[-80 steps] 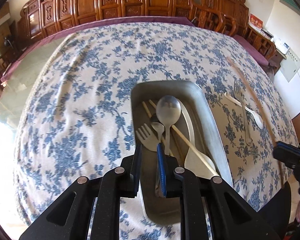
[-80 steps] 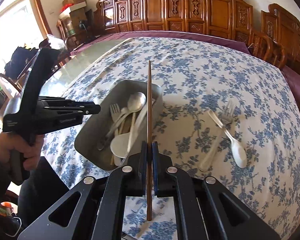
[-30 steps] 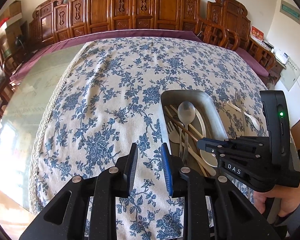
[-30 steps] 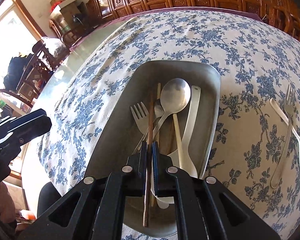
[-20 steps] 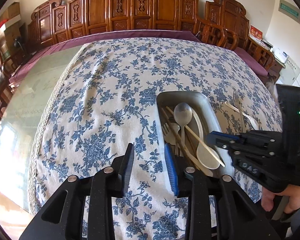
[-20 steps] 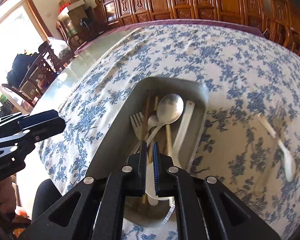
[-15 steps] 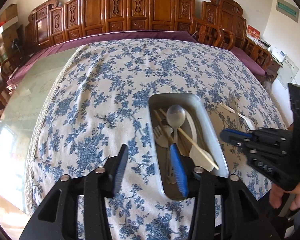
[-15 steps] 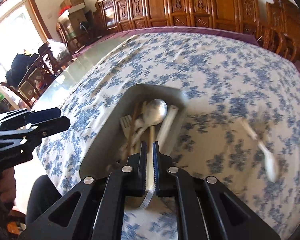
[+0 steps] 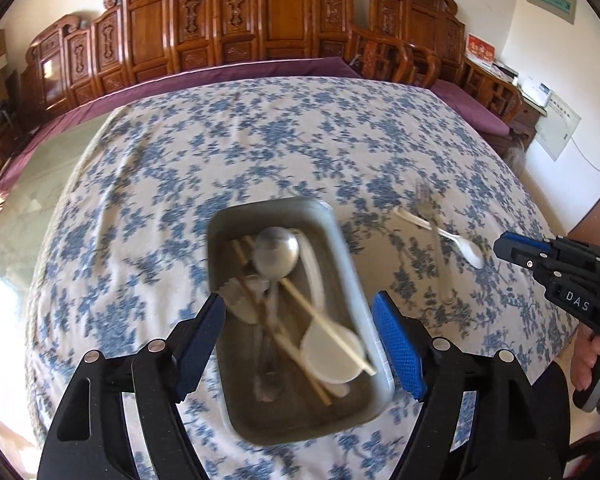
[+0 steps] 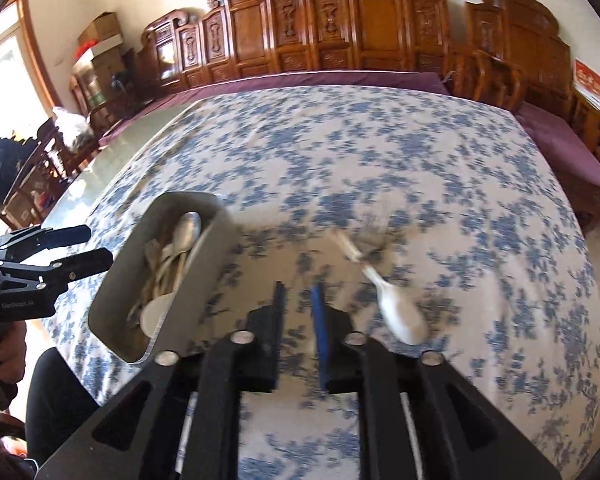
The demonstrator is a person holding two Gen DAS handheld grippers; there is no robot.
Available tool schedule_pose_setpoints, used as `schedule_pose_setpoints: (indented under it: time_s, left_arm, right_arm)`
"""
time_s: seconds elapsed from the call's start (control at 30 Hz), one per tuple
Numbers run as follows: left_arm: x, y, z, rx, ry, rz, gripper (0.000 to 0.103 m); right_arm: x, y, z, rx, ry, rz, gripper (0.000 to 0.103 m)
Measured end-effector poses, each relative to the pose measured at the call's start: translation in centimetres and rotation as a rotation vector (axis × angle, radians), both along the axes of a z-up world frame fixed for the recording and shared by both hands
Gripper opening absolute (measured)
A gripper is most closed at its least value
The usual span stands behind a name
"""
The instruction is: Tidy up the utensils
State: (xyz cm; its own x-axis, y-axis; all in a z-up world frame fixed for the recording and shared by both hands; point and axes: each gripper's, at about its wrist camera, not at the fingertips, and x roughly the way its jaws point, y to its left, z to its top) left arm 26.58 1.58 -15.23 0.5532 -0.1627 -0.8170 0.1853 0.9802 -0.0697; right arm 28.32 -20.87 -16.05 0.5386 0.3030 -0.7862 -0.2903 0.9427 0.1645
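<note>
A grey metal tray (image 9: 220,248) lies on the flowered cloth, holding a metal spoon (image 9: 276,252), a fork, wooden chopsticks (image 9: 328,324) and a white ladle spoon (image 9: 328,356). My left gripper (image 9: 300,328) hangs over the tray's near half. Its jaws are opening wide, the tray shows between them, and the pads press on nothing. To the tray's right, a white plastic spoon (image 10: 396,312) and a metal fork (image 9: 432,232) lie crossed on the cloth. My right gripper (image 10: 299,320) is just left of that spoon, its jaws opening a little with only cloth between them.
The round table's cloth (image 9: 260,140) reaches a purple edge at the back, with carved wooden chairs (image 9: 284,20) behind. Bare glass tabletop (image 9: 16,208) shows at the left. A person's hand (image 10: 4,344) holds the left gripper near the tray's left side.
The right gripper has let the chopstick go into the tray, swung right toward the white spoon and parted its jaws. The left gripper has opened wide and moved over the tray.
</note>
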Motion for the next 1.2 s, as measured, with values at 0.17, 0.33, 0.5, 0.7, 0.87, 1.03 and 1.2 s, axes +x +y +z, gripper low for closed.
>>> schedule_pose_setpoints:
  time_s: [0.17, 0.33, 0.5, 0.7, 0.87, 1.03, 1.2]
  left_arm:
    - [0.9, -2.6, -0.4, 0.002, 0.009, -0.036, 0.073]
    - [2.2, -5.0, -0.7, 0.002, 0.019, -0.060, 0.073]
    - [3.4, -7.2, -1.5, 0.011, 0.036, -0.084, 0.073]
    - [5.1, -9.6, -2.8, 0.014, 0.063, -0.107, 0.073]
    - [6.5, -11.9, -4.0, 0.015, 0.086, -0.133, 0.073]
    - [8.1, -14.3, -5.5, 0.017, 0.116, -0.165, 0.073]
    - [9.4, -16.2, -7.0, 0.013, 0.151, -0.186, 0.058]
  right_arm:
    - [0.4, -2.4, -0.5, -0.008, -0.001, -0.030, 0.030]
    - [0.7, -4.3, -1.1, -0.018, -0.002, -0.054, 0.047]
    - [1.2, -6.3, -2.4, -0.028, 0.006, -0.082, 0.058]
    - [1.7, -8.3, -3.9, -0.027, 0.027, -0.104, 0.058]
    - [1.9, -9.7, -4.8, -0.027, 0.039, -0.122, 0.058]
    - [2.0, -10.9, -5.5, -0.018, 0.052, -0.138, 0.058]
    - [2.0, -11.6, -5.8, -0.011, 0.058, -0.147, 0.058]
